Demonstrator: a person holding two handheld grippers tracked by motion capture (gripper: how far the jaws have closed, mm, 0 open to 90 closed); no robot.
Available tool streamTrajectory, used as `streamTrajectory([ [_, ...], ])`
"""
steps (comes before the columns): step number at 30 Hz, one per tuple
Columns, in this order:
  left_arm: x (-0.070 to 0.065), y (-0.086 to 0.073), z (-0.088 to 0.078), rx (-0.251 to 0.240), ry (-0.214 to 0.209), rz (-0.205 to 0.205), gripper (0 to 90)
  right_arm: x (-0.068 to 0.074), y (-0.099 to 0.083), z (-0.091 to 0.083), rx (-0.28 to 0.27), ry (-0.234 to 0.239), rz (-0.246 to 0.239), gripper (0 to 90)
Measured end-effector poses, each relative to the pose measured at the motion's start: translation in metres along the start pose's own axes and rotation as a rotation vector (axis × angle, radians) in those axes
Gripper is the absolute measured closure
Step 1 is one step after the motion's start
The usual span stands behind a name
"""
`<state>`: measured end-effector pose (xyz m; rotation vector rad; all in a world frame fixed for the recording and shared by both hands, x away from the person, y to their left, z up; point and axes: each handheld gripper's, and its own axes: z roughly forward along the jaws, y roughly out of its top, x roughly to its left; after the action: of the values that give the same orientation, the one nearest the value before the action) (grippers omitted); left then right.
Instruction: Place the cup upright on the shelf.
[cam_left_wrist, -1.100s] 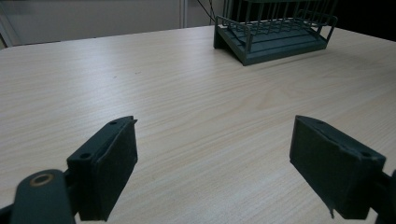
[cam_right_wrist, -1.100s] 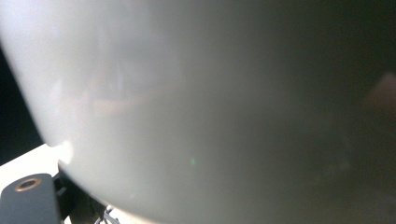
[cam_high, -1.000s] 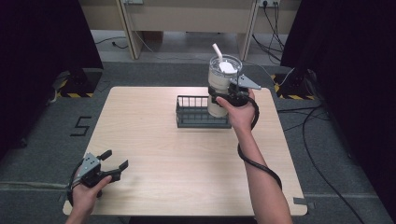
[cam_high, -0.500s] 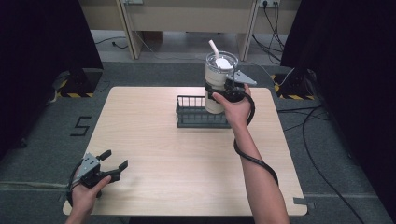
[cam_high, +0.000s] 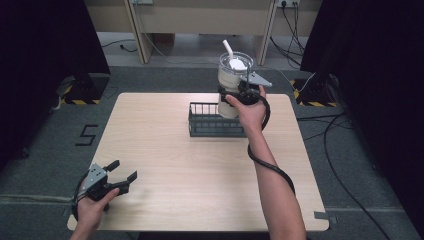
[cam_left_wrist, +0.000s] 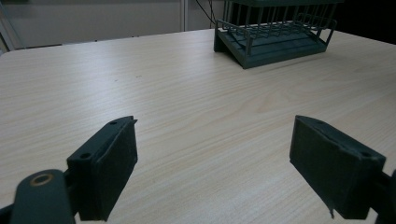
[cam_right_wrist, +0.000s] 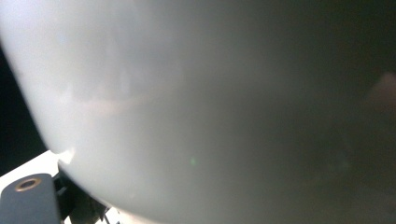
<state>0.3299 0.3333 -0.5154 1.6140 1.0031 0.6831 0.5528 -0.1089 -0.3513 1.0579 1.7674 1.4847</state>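
A tall pale jar (cam_high: 231, 75) with a clear rim and a white stick poking out of its top hangs over the right end of a dark wire rack (cam_high: 210, 125). My right gripper (cam_high: 244, 93) is shut on the jar's side, and the jar's white wall (cam_right_wrist: 210, 102) sits very close in the right gripper view. My left gripper (cam_high: 123, 170) rests low at the table's near left corner, open with nothing in it. In the left gripper view its fingers (cam_left_wrist: 109, 168) stand wide apart over bare wood, with the rack (cam_left_wrist: 275, 35) far ahead.
The light wooden table (cam_high: 165, 150) carries just the rack, near its far edge right of centre. Cables (cam_high: 340, 125) run over the grey floor to the right. Dark curtains flank both sides, and a wooden bench frame (cam_high: 200, 20) stands beyond the table.
My right gripper has carried the jar a little higher and farther from the person, staying over the rack's right end. The left gripper has not moved.
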Motion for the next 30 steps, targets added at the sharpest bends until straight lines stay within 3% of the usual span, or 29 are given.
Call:
streamTrajectory([
  [30, 0.0, 0.0, 0.001, 0.002, 0.003, -0.004, 14.5, 0.005, -0.009, 0.032, 0.034, -0.014, 0.015, 10.2],
])
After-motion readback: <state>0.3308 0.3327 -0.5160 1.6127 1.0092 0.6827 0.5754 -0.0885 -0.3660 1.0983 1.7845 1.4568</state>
